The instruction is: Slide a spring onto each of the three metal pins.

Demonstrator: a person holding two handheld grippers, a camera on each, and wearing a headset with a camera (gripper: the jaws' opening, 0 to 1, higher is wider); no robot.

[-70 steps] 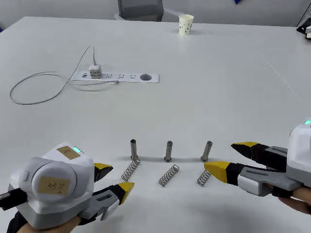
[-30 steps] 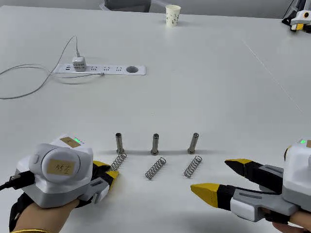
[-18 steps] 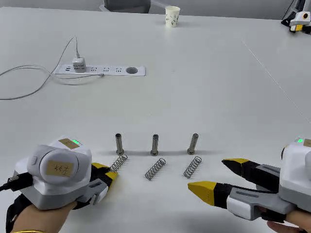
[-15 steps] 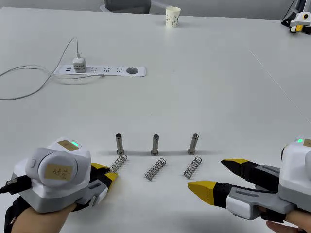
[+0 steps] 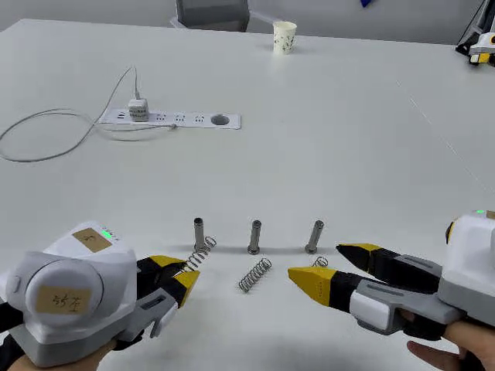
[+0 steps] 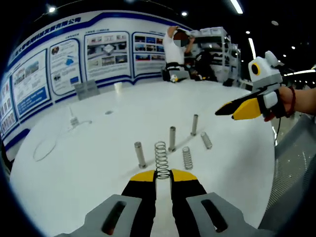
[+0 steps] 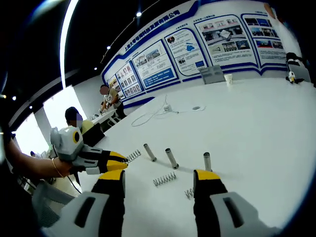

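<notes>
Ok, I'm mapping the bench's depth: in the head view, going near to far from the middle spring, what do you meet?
middle spring → middle pin → power strip → paper cup

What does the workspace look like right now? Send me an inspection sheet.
Surface: white table, nothing spilled.
Job's things: left pin, middle pin and right pin stand in a row, all bare. The middle spring lies loose. The right spring is partly hidden by a finger.
Clutter: paper cup at the far edge.
Grippers: left gripper has its fingers shut on the left spring, near the left pin. The right gripper is open, around the right spring.
Cables: power strip with a charger and a looped white cable.
Surroundings: chair, wall posters, people in the background.
</notes>
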